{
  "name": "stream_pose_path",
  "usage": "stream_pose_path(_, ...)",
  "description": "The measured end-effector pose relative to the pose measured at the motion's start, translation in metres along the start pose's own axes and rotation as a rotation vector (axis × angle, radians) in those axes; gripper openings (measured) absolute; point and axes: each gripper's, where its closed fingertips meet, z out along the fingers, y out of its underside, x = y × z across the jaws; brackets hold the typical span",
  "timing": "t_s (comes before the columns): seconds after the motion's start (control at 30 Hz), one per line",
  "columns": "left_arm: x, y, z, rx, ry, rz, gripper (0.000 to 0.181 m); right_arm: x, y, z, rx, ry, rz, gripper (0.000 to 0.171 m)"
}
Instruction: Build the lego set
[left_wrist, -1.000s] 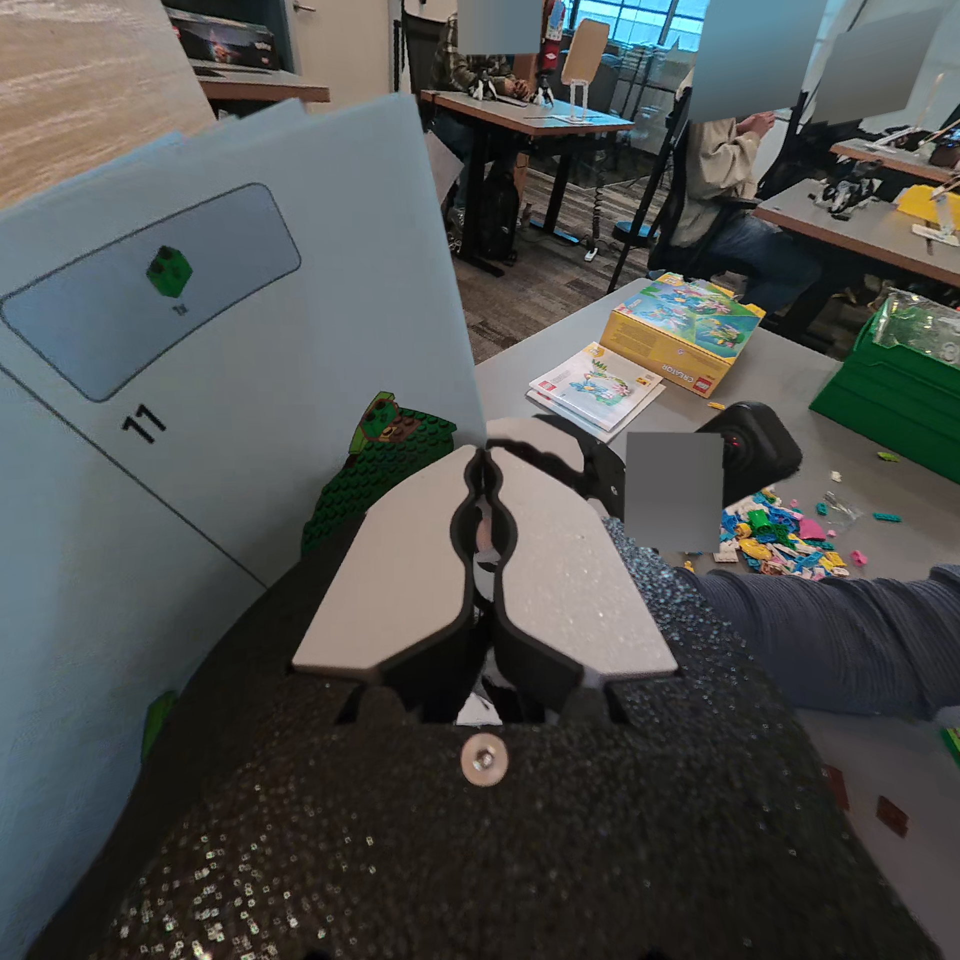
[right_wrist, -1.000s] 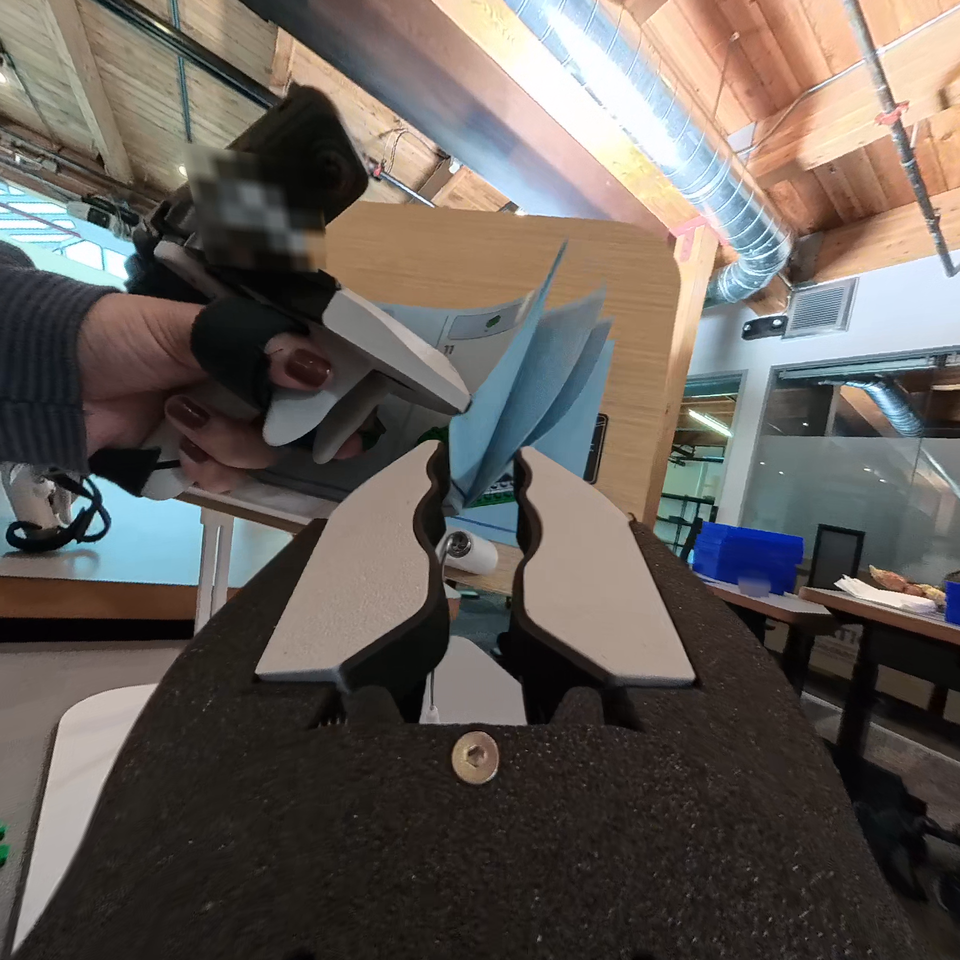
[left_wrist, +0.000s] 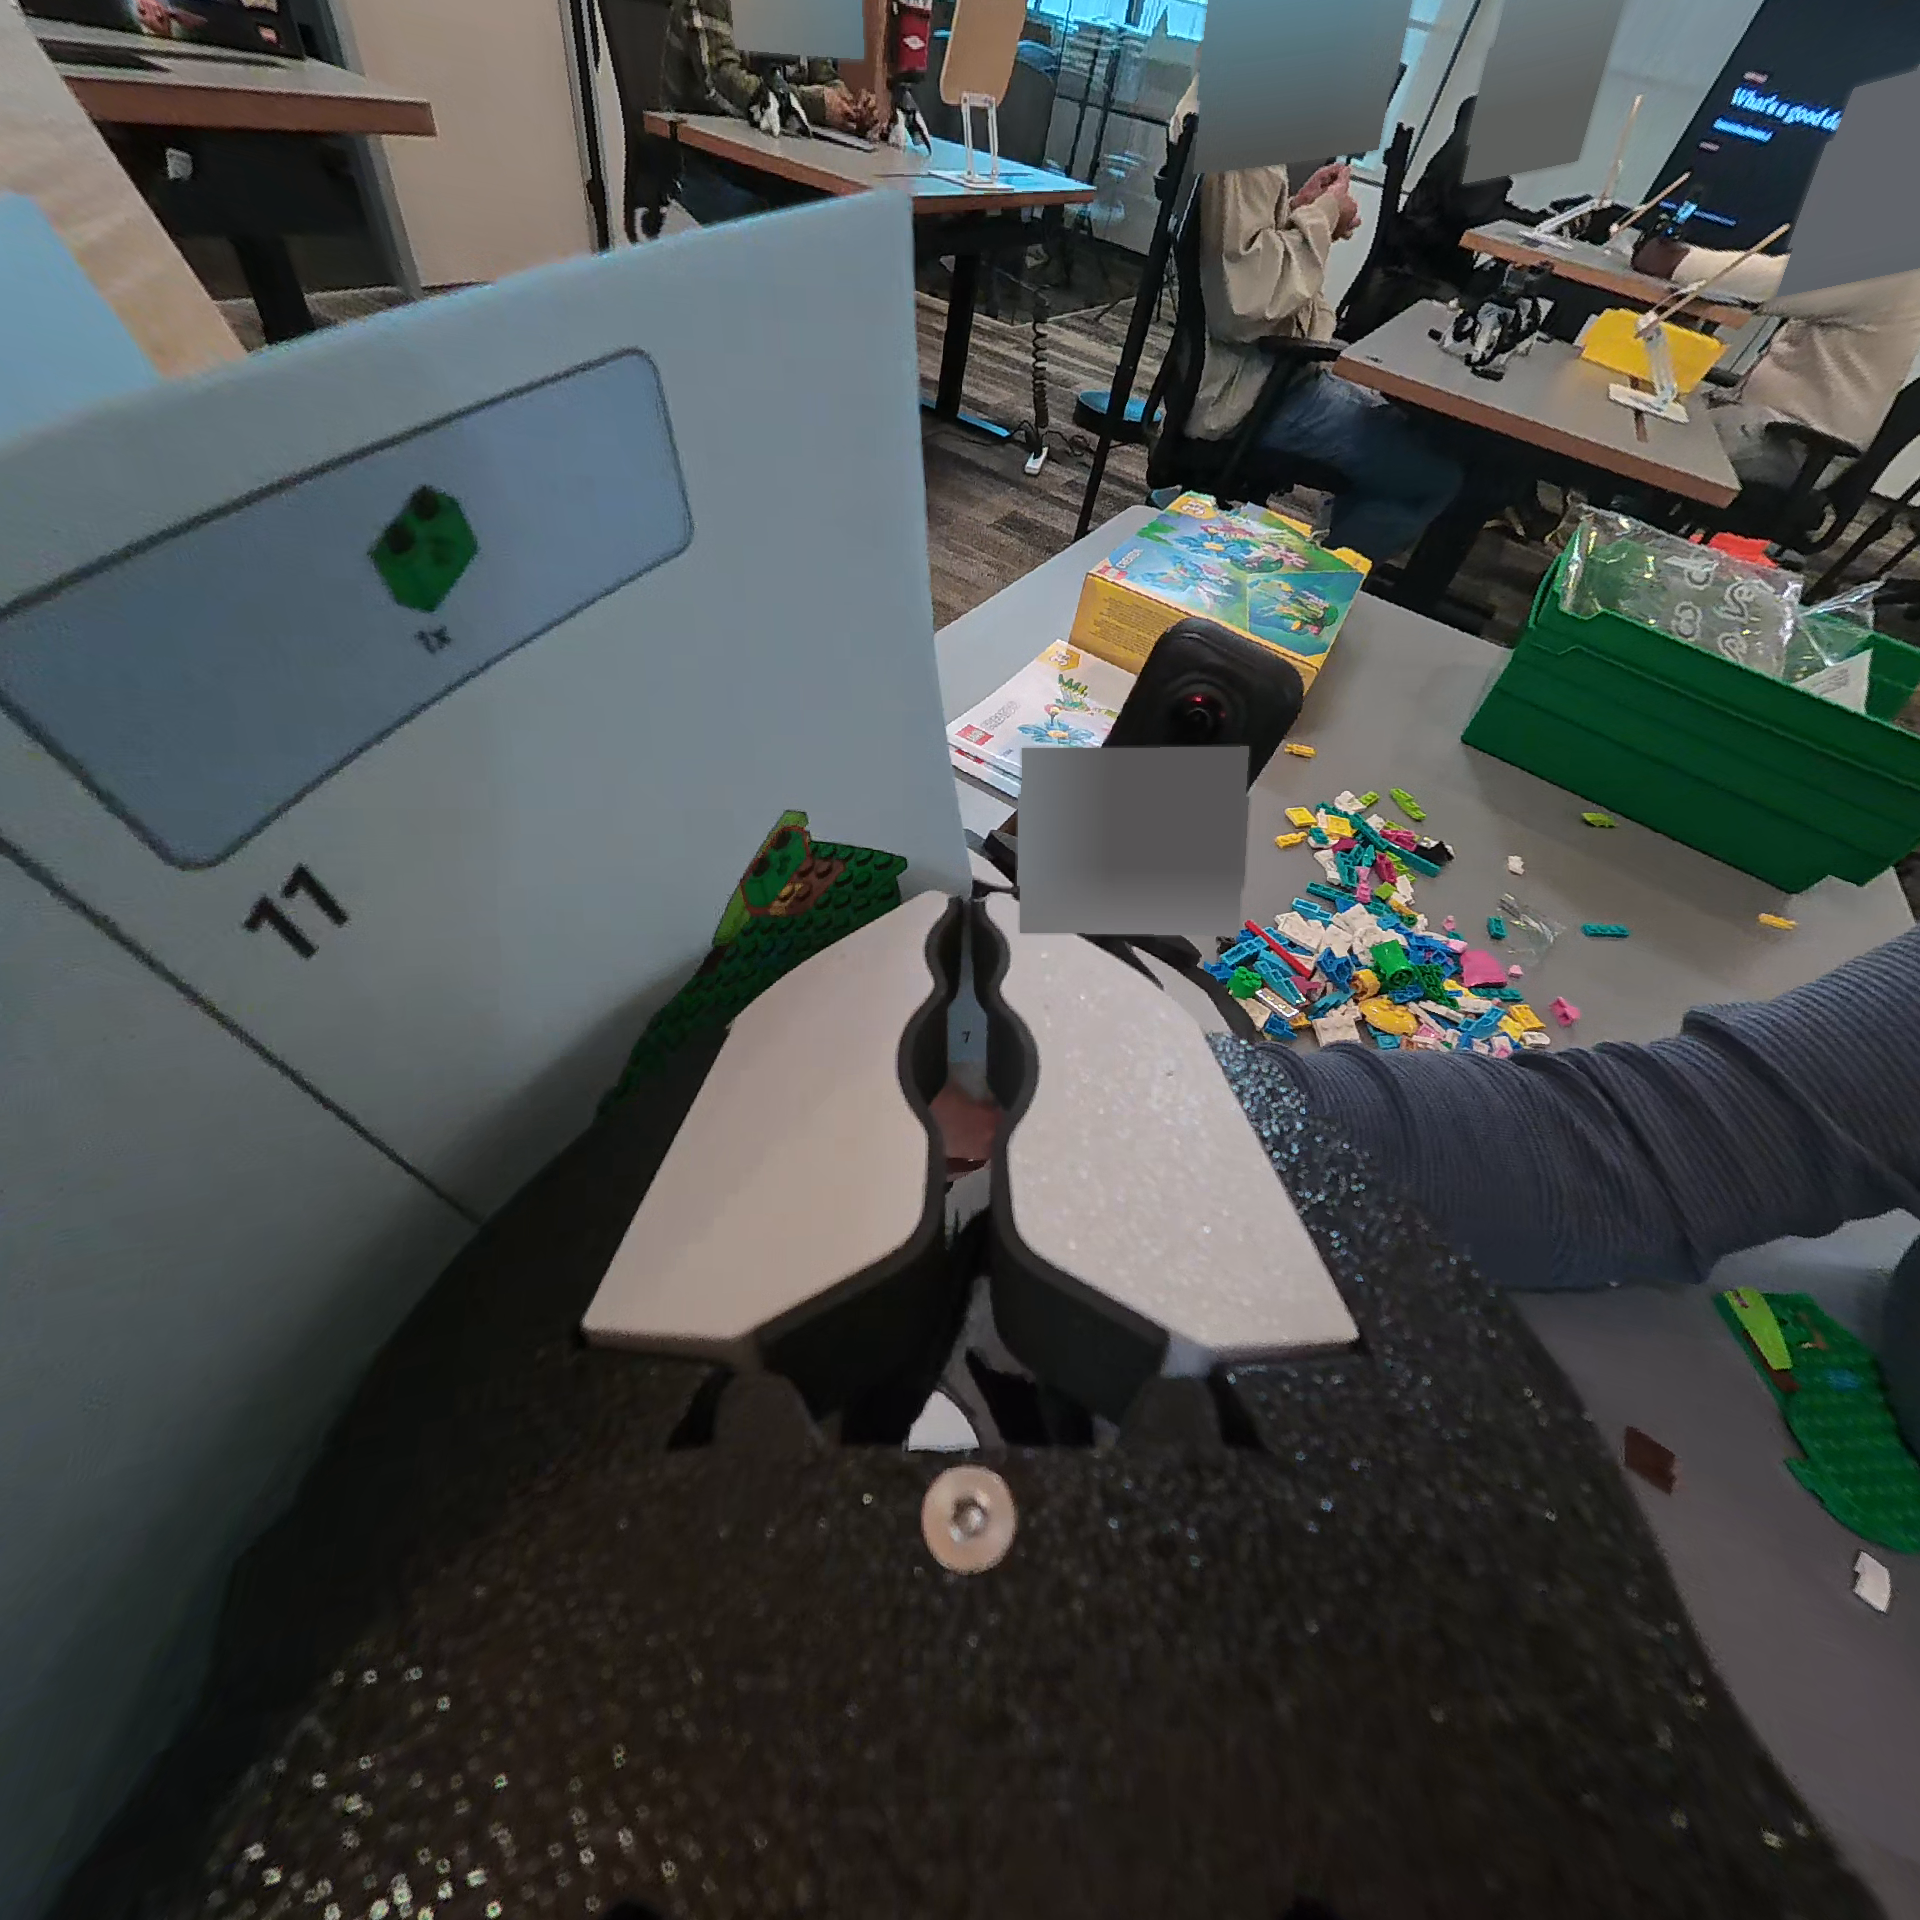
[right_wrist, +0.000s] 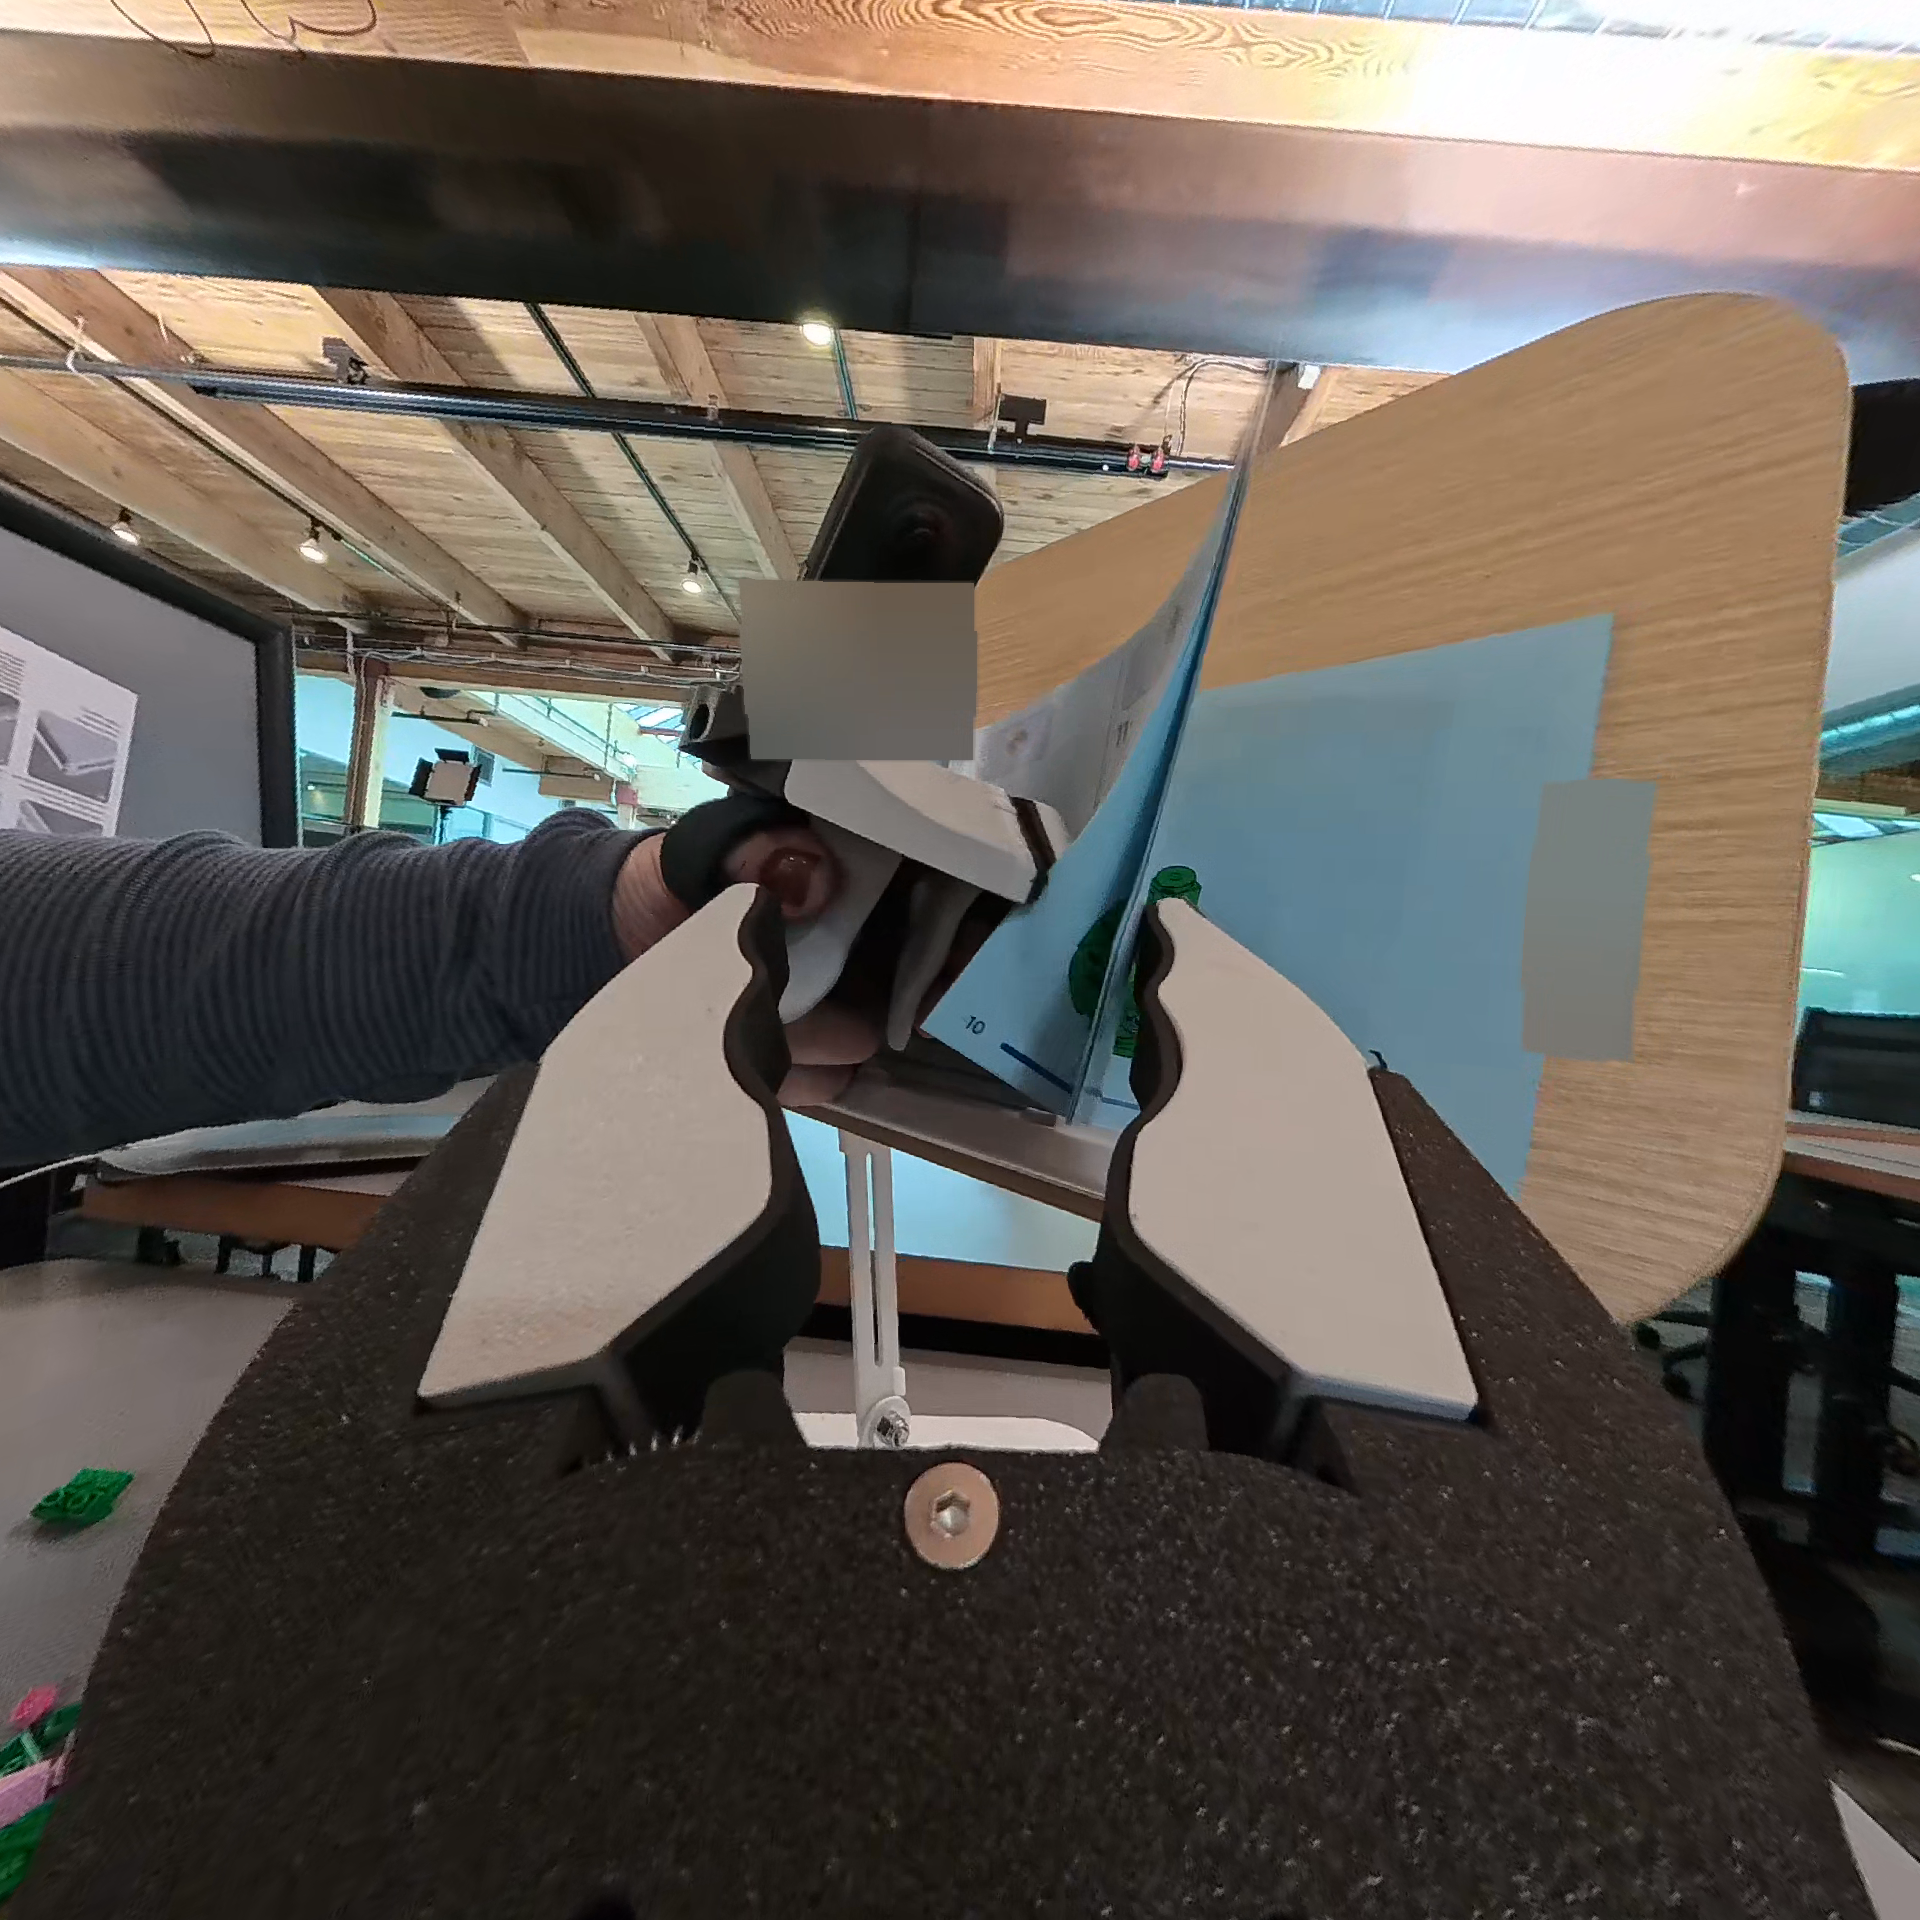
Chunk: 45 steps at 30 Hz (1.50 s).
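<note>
My left gripper is pinched on the edge of a pale blue instruction booklet page, which stands upright on the wooden stand. My right gripper is spread wide just before that page. Loose lego pieces lie mid-table.

The page is light blue with a small green block drawn on it. The booklet rests on a pale wood board with fine lines in it. The left gripper has grey fingers and a black speckled body. The right gripper looks the same. The sleeve is dark blue with thin ribs. The box is yellow. The bin is green. The loose bricks are blue, pink, yellow, white and green.
</note>
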Motion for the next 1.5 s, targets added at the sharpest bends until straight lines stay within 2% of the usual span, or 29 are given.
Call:
stream_pose_path(1.33, 0.001, 0.005, 0.003, -0.037, 0.002, 0.01, 0.0, -0.002, 0.003, 0.001, -0.01, -0.006, -0.002, 0.057)
stream_pose_path(1.5, 0.001, 0.004, 0.002, -0.018, -0.034, 0.056, 0.0, 0.007, 0.003, -0.005, -0.004, 0.055, -0.027, 0.059)
